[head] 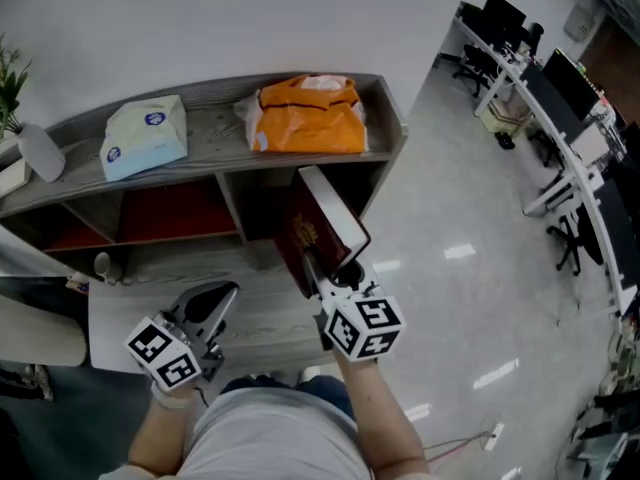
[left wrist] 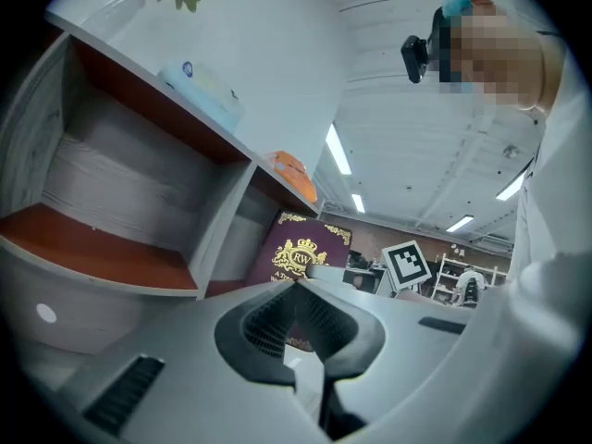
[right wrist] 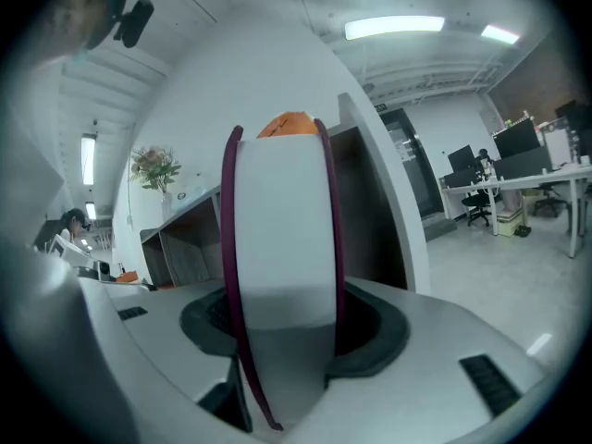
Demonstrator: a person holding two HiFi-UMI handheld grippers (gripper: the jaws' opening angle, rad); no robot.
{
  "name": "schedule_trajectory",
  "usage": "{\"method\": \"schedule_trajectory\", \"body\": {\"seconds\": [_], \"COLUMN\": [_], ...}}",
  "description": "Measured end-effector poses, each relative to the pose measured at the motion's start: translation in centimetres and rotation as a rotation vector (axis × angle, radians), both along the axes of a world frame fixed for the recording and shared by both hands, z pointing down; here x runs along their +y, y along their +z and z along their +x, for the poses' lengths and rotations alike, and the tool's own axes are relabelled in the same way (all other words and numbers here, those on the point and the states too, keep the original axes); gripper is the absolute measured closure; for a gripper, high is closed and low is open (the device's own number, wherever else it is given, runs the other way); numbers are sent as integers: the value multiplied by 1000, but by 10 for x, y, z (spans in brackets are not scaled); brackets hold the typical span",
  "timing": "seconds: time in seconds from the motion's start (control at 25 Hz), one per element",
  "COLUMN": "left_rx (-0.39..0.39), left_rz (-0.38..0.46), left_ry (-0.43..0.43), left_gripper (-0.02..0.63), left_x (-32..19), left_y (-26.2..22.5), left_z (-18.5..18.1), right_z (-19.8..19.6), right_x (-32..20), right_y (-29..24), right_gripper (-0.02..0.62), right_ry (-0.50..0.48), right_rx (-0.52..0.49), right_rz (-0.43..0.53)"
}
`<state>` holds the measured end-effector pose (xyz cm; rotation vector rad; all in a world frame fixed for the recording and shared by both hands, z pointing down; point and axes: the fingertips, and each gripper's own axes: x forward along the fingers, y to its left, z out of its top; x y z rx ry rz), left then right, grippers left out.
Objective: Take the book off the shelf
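Note:
A maroon book (head: 318, 230) with a gold crest on its cover and white page edges stands tilted in front of the right-hand compartment of the grey wooden shelf (head: 205, 118). My right gripper (head: 322, 268) is shut on the book's lower edge; in the right gripper view the book (right wrist: 282, 229) fills the space between both jaws of that gripper (right wrist: 282, 314). My left gripper (head: 215, 303) hovers to the book's left over the lower board, its jaws together and empty. In the left gripper view the book's cover (left wrist: 301, 252) shows just beyond that gripper's tip (left wrist: 296, 285).
On top of the shelf lie a pale blue tissue pack (head: 145, 136) and an orange bag (head: 308, 116); a white vase (head: 40, 153) with a plant stands at its left end. Desks, monitors and chairs (head: 540, 78) line the far right of the glossy floor.

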<state>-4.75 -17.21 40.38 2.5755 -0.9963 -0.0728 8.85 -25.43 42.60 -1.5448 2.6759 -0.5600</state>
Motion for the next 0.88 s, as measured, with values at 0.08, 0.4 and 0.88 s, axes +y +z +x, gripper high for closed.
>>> {"method": "schedule_trajectory", "body": {"seconds": [0.08, 0.4, 0.88], "left_rx": [7, 15, -2], "left_rz": [1, -2, -34], "left_ry": [35, 169, 350], "left_gripper": [591, 591, 591], "left_x": [-5, -19, -22], "left_y": [0, 5, 23], "left_z": [12, 61, 127], "right_z": [12, 61, 122], "right_x": [7, 33, 78], "right_y": [-1, 0, 23], "right_gripper": [373, 374, 373], "right_ry": [15, 92, 242], "right_rx": [-24, -131, -199], "right_rz": [-11, -31, -62]}}
